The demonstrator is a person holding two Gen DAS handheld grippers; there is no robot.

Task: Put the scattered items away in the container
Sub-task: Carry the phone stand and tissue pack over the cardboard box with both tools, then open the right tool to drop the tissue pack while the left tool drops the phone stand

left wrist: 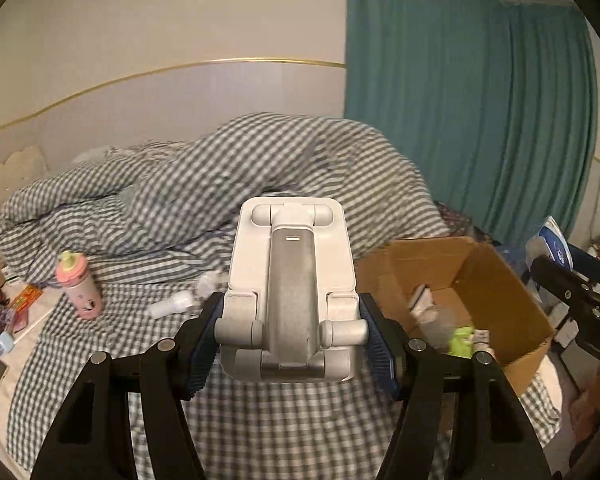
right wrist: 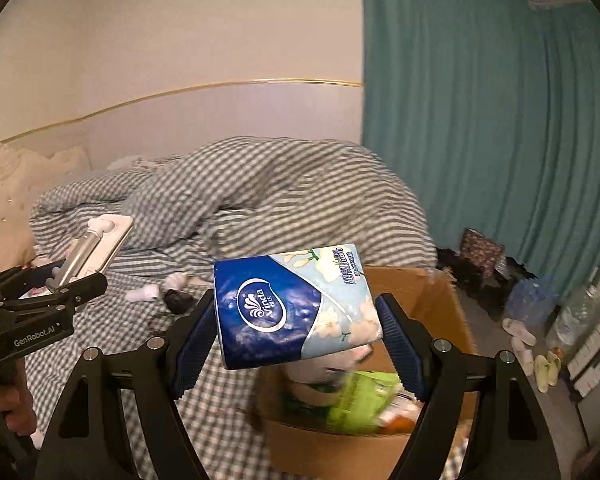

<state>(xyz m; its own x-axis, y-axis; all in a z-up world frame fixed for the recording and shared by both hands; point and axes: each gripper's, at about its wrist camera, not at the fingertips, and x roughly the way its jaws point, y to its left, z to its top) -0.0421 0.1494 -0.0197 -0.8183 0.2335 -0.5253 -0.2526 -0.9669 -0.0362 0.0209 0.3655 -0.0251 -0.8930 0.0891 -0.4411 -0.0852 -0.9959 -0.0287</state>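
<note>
The folded white-and-silver phone stand (left wrist: pixel 290 292) is sitting centre frame in the left wrist view, between the pads of the left gripper (left wrist: pixel 290 334). Behind it the crumpled grey-and-white checked duvet (left wrist: pixel 236 172) is lying across the middle of the frame. The pink drinking bottle with a green spout (left wrist: pixel 79 285) is standing on the bed at left. The open brown cardboard box (left wrist: pixel 496 276) is sitting at right.

In the right wrist view, the blue-and-white soft tissue pack (right wrist: pixel 296 308) is sitting centre frame between the pads of the right gripper (right wrist: pixel 296 340), in front of and above the box, where a green packet (right wrist: pixel 360 400) is lying.
</note>
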